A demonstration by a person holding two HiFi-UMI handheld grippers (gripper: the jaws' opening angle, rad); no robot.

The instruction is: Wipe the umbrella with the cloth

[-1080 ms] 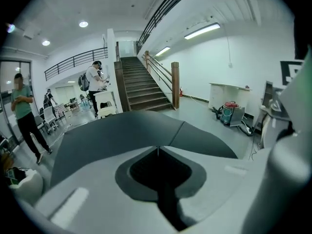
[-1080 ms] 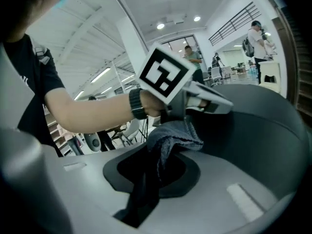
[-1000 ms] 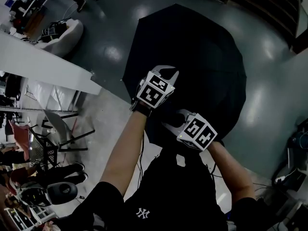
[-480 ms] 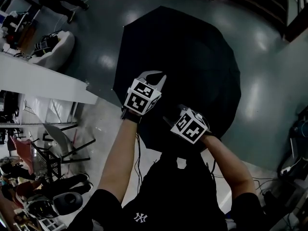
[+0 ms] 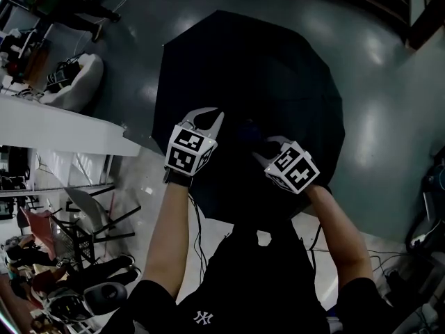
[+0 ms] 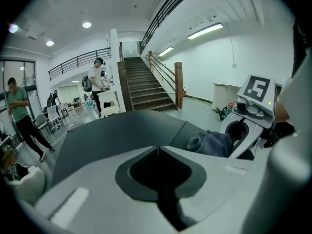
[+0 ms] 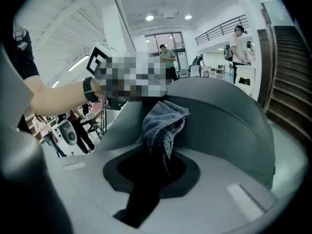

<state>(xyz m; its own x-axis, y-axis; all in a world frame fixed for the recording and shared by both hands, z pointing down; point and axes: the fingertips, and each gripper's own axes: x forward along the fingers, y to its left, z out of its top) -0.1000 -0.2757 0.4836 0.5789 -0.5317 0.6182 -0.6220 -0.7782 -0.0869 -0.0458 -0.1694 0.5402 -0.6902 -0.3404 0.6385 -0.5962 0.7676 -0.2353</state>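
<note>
Head view dim, glare on floor (image 5: pixel 375 51); gripper views bright under ceiling lights (image 6: pixel 87 25), fisheye-warped

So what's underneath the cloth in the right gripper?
The open black umbrella lies under the cloth, which the right gripper clamps. The cloth covers the contact spot, and the canopy hides whatever is beneath it.
</note>
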